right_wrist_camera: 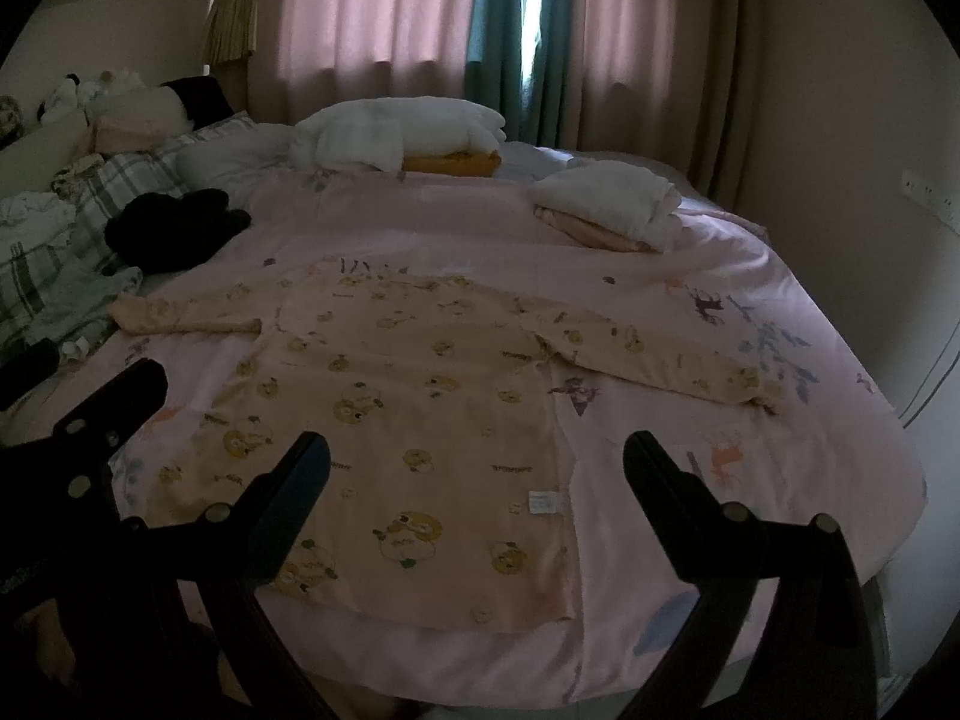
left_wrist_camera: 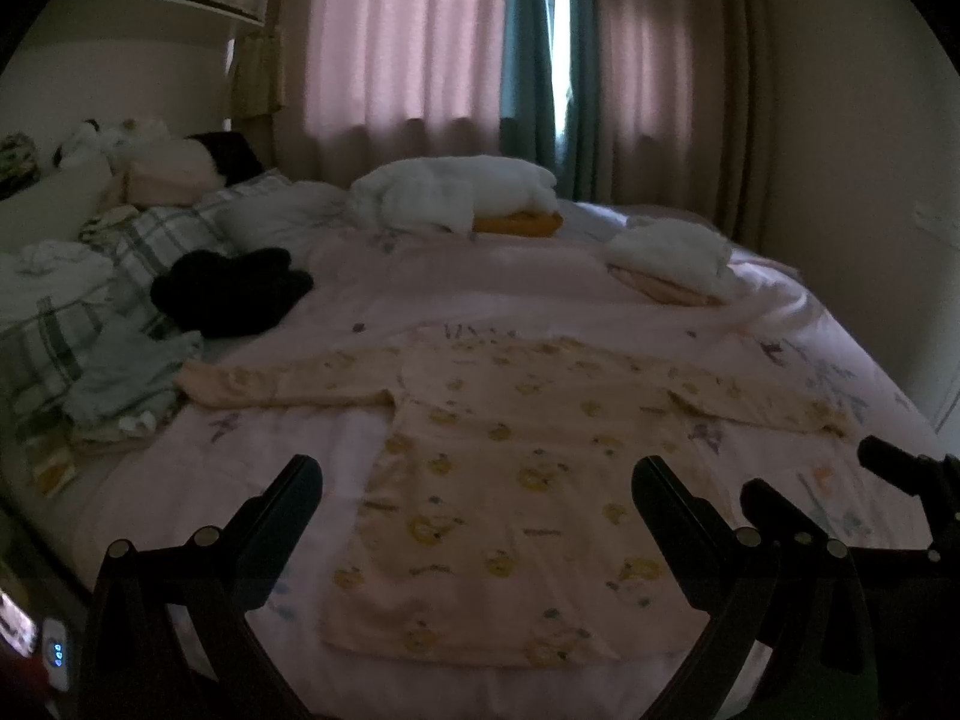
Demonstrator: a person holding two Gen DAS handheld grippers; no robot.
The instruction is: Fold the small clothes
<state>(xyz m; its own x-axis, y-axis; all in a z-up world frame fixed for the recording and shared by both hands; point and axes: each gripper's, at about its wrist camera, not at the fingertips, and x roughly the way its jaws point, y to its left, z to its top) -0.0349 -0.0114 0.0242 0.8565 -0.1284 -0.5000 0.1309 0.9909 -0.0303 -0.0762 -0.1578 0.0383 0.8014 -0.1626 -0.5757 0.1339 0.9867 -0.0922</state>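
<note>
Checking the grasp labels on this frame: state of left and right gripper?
Left gripper: open, empty, above the peach long-sleeved top with yellow bear print.
Right gripper: open, empty, above the same top.

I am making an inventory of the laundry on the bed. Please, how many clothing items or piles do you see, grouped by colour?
Peach printed shirt, spread flat: 1
White folded piles: 2
Black garment: 1
Pale blue-grey garment: 1
Total: 5
Both white piles rest on other folded pieces, orange and pink, not counted separately.
</note>
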